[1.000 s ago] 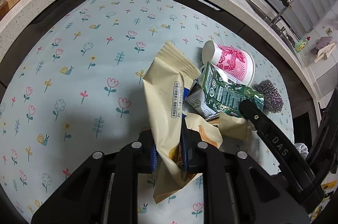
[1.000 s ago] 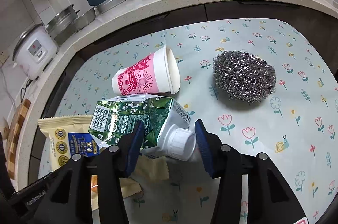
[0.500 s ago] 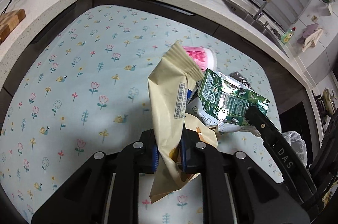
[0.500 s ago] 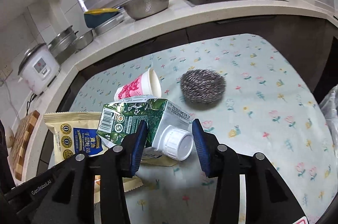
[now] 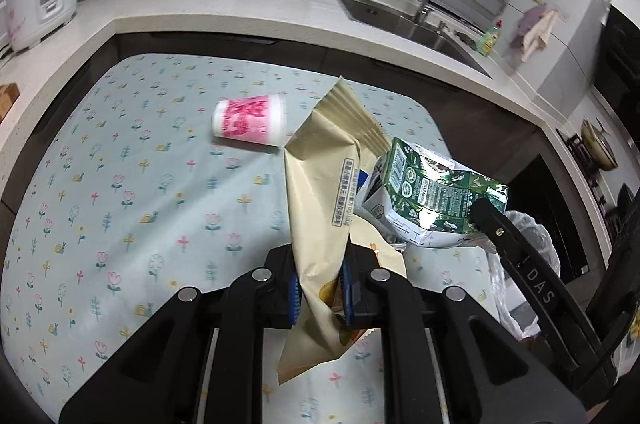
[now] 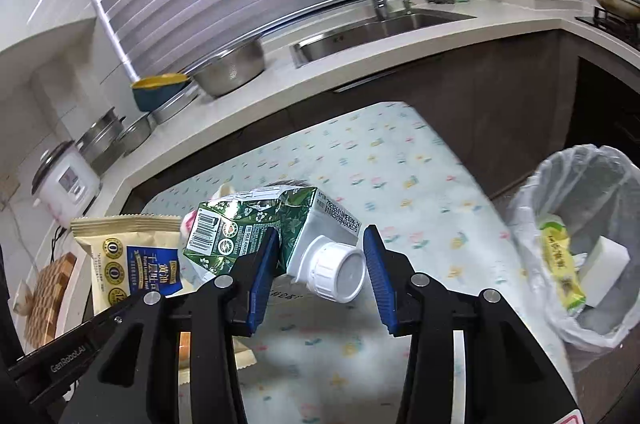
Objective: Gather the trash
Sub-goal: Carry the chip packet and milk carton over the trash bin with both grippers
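The left tongs (image 5: 320, 286) are pressed together on a cream snack wrapper (image 5: 320, 191), which stands up from between the blue pads and hangs crumpled below them, clear of the flowered table cover (image 5: 120, 183). The right tongs (image 6: 320, 268) pinch a crushed green milk carton (image 6: 256, 228) at its white-capped end, the cap (image 6: 340, 274) facing back toward the camera between the pads; the carton floats above the table, just right of the wrapper. Beyond the left tongs, well apart from them, a pink paper cup (image 5: 250, 119) lies on its side on the cover. To the right of the right tongs stands a bin (image 6: 592, 224) lined with a clear bag, with a yellow wrapper (image 6: 560, 264) and a white block (image 6: 604, 264) inside.
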`<action>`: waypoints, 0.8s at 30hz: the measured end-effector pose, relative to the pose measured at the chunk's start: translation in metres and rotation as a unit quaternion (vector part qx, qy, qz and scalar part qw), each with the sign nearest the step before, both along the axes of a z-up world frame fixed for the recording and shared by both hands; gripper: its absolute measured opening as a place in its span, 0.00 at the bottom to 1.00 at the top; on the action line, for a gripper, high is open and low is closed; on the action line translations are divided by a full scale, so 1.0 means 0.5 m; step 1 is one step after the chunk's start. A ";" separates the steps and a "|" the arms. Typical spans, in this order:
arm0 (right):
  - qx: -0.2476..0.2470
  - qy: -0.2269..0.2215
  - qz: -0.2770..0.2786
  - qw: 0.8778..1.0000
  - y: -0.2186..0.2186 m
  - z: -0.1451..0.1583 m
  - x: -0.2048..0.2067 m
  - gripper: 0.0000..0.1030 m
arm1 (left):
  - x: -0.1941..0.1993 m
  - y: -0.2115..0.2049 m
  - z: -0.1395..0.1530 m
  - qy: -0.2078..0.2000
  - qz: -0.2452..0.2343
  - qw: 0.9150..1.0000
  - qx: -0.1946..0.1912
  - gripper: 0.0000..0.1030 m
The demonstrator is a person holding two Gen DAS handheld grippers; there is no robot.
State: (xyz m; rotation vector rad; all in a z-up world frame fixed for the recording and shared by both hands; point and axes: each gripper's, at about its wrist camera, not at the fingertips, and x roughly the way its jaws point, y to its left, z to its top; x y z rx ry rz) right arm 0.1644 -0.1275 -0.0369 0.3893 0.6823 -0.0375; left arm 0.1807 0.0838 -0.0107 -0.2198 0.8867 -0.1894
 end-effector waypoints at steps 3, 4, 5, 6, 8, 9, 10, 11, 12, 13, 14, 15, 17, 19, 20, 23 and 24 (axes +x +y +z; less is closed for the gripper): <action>0.007 -0.003 -0.025 1.000 -0.055 0.001 -0.028 0.41 | -0.013 -0.041 0.009 -0.005 -0.017 1.000 0.006 0.14; 0.008 -0.004 -0.033 0.999 -0.073 0.001 -0.038 0.41 | -0.016 -0.053 0.011 -0.006 -0.022 1.000 0.007 0.14; 0.009 -0.005 -0.040 0.999 -0.088 0.002 -0.046 0.41 | -0.020 -0.070 0.014 -0.007 -0.029 1.000 0.009 0.14; 0.011 -0.006 -0.048 0.999 -0.107 0.003 -0.056 0.41 | -0.023 -0.084 0.017 -0.009 -0.035 0.999 0.010 0.14; 0.013 -0.009 -0.063 0.998 -0.142 0.005 -0.077 0.41 | -0.030 -0.113 0.020 -0.012 -0.048 0.999 0.014 0.14; 0.014 -0.011 -0.068 0.998 -0.156 0.006 -0.087 0.41 | -0.033 -0.129 0.023 -0.014 -0.055 0.998 0.016 0.14; 0.015 -0.013 -0.075 0.997 -0.172 0.007 -0.097 0.41 | -0.037 -0.147 0.025 -0.016 -0.062 0.998 0.019 0.14; 0.016 -0.014 -0.080 0.997 -0.184 0.008 -0.105 0.41 | -0.040 -0.161 0.027 -0.017 -0.068 0.997 0.020 0.14; 0.016 -0.016 -0.089 0.996 -0.203 0.010 -0.117 0.41 | -0.042 -0.179 0.028 -0.018 -0.077 0.997 0.021 0.14; 0.017 -0.018 -0.095 0.995 -0.217 0.010 -0.127 0.41 | -0.046 -0.192 0.029 -0.018 -0.083 0.996 0.022 0.14; 0.017 -0.019 -0.101 0.995 -0.231 0.011 -0.136 0.41 | -0.048 -0.211 0.030 -0.019 -0.091 0.995 0.023 0.14; 0.017 -0.020 -0.108 0.994 -0.247 0.012 -0.145 0.41 | -0.051 -0.226 0.030 -0.019 -0.099 0.995 0.024 0.14; 0.017 -0.022 -0.124 0.992 -0.280 0.013 -0.165 0.41 | -0.056 -0.260 0.031 -0.020 -0.117 0.993 0.025 0.14; 0.018 -0.023 -0.139 0.990 -0.310 0.014 -0.181 0.41 | -0.062 -0.294 0.031 -0.021 -0.133 0.991 0.028 0.14; 0.018 -0.023 -0.146 0.989 -0.324 0.013 -0.189 0.41 | -0.064 -0.315 0.031 -0.021 -0.143 0.989 0.030 0.14; 0.019 -0.023 -0.171 0.985 -0.373 0.011 -0.218 0.41 | -0.074 -0.371 0.030 -0.021 -0.171 0.985 0.031 0.14; 0.019 -0.023 -0.179 0.983 -0.386 0.010 -0.228 0.41 | -0.077 -0.388 0.030 -0.022 -0.179 0.983 0.031 0.14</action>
